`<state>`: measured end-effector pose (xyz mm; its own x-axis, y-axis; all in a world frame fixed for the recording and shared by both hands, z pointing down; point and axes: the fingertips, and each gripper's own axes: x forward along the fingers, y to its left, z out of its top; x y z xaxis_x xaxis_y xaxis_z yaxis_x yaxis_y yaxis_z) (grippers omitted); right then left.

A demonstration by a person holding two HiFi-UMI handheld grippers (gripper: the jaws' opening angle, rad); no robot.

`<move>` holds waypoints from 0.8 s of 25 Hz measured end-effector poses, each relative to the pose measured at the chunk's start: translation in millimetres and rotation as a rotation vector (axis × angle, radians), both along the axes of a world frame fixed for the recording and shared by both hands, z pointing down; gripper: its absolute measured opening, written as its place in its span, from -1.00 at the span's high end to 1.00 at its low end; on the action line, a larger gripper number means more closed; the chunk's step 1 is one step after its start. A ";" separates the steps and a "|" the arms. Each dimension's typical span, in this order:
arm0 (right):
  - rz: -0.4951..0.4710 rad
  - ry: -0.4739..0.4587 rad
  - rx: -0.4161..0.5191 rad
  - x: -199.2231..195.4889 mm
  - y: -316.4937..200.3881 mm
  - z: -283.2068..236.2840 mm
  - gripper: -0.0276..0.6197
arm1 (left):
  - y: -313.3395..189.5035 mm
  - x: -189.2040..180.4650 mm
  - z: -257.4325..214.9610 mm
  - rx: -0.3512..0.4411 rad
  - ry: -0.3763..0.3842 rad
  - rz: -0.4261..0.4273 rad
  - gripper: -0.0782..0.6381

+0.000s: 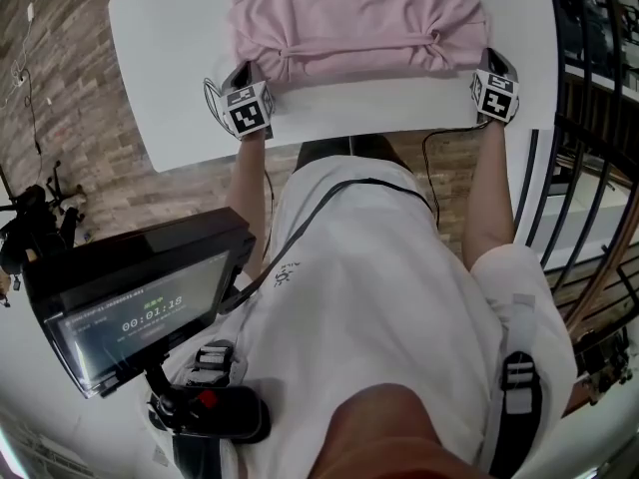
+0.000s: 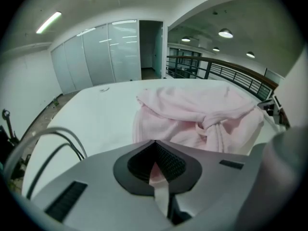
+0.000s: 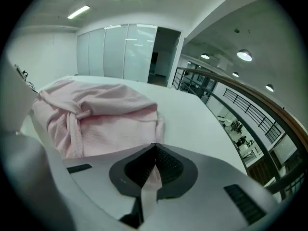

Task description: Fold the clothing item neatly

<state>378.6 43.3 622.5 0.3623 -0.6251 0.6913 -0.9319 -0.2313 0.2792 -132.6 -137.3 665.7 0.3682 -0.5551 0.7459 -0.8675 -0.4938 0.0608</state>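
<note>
- The one legible reading is on the dark screen [image 1: 140, 317] mounted near the person, at the near left: a pale timer shows 00:01:18.
- A short green line above those digits is too small to read.
- The person's white shirt [image 1: 379, 267] carries a small dark print [image 1: 284, 275] on its left side; its characters can't be made out.
- The left marker cube [image 1: 250, 111] and right marker cube [image 1: 494, 95] carry black-and-white square code patterns, not letters or numbers.
- Neither gripper view shows any writing.
</note>
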 end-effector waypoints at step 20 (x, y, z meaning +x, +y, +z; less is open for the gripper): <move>-0.048 -0.008 0.018 6.2 -27.4 -3.7 0.91 | -30.7 23.5 -11.0 0.043 -0.045 0.012 0.78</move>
<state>384.8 15.9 618.8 0.3256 -0.6540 0.6828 -0.9445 -0.1909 0.2675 -109.1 -168.0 654.7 0.3415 -0.5828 0.7374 -0.8629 -0.5054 0.0002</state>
